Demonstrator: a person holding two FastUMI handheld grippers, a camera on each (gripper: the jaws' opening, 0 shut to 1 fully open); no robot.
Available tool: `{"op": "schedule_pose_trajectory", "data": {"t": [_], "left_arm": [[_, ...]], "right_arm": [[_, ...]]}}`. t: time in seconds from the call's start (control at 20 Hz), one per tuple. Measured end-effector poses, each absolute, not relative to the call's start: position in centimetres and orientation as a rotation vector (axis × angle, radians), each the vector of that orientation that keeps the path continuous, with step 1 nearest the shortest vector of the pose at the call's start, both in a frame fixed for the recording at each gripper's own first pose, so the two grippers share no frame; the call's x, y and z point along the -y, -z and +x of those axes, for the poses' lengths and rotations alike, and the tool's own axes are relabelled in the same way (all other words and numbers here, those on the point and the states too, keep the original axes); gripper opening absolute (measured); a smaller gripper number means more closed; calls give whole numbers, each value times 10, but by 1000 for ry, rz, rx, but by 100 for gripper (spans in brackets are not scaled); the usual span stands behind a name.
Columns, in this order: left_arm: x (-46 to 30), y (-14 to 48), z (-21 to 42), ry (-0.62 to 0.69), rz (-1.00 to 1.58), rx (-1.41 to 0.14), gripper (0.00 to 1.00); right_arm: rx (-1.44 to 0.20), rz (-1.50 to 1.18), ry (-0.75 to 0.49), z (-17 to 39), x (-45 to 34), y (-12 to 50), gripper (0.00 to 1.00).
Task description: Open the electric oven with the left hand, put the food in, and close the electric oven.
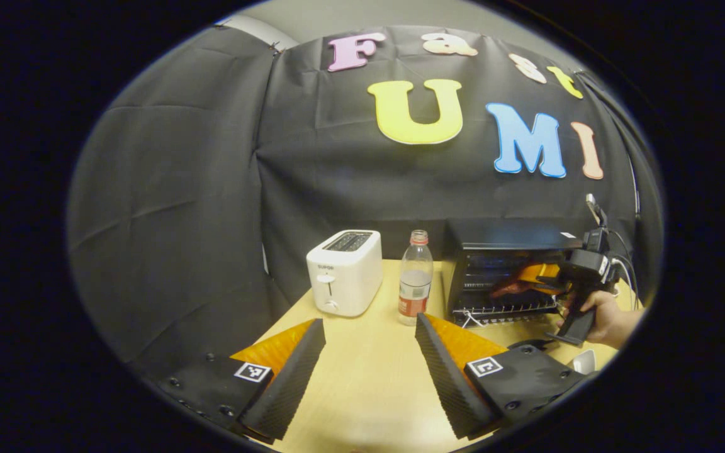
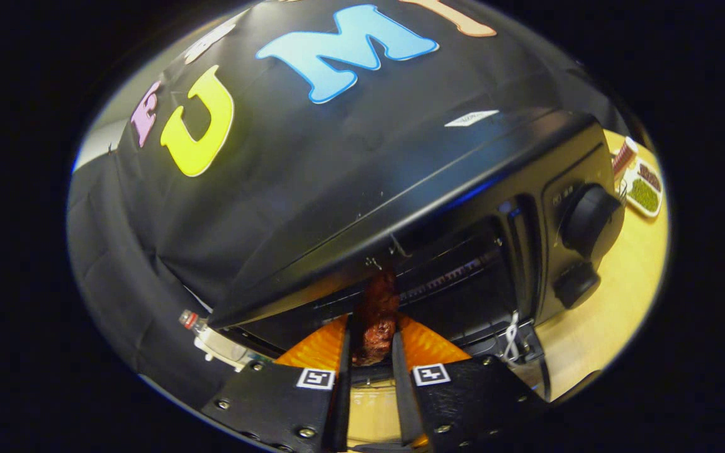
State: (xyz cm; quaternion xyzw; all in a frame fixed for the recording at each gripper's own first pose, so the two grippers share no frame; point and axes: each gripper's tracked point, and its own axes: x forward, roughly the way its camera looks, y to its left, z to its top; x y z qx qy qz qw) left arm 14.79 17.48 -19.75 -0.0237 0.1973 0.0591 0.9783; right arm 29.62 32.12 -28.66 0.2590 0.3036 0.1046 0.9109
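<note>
**A:** So where are you at? Oven [image 1: 506, 277] looks open already, and your right gripper [image 2: 372, 352] is pinching the food [image 2: 375, 321] right at its mouth.

**B:** Yep, you're mid-insert. Slide it onto the rack [image 1: 506, 308], let go, back out. Your left gripper [image 1: 369, 371] is spread wide over the table [image 1: 369, 377], holding nothing, ready to shut the door.

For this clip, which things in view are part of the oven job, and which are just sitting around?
Part of the job:
- electric oven, standing open
- food, a dark reddish piece clamped in the right gripper at the oven mouth
- left gripper, open over the table

Just lying about:
- white toaster
- plastic bottle
- small dish of green food beside the oven
</note>
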Motion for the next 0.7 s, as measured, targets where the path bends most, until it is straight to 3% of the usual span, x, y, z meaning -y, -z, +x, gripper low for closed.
{"op": "schedule_pose_trajectory", "data": {"t": [0.1, 0.3, 0.7], "left_arm": [[-176, 196, 146, -125, -44, -397, 100], [-165, 195, 148, -108, -41, -389, 100], [-104, 180, 155, -8, -61, -339, 100]], "right_arm": [[-625, 456, -190, 297, -312, 289, 48], [-578, 375, -184, 292, -295, 271, 97], [-456, 239, -248, 234, -254, 198, 97]]}}
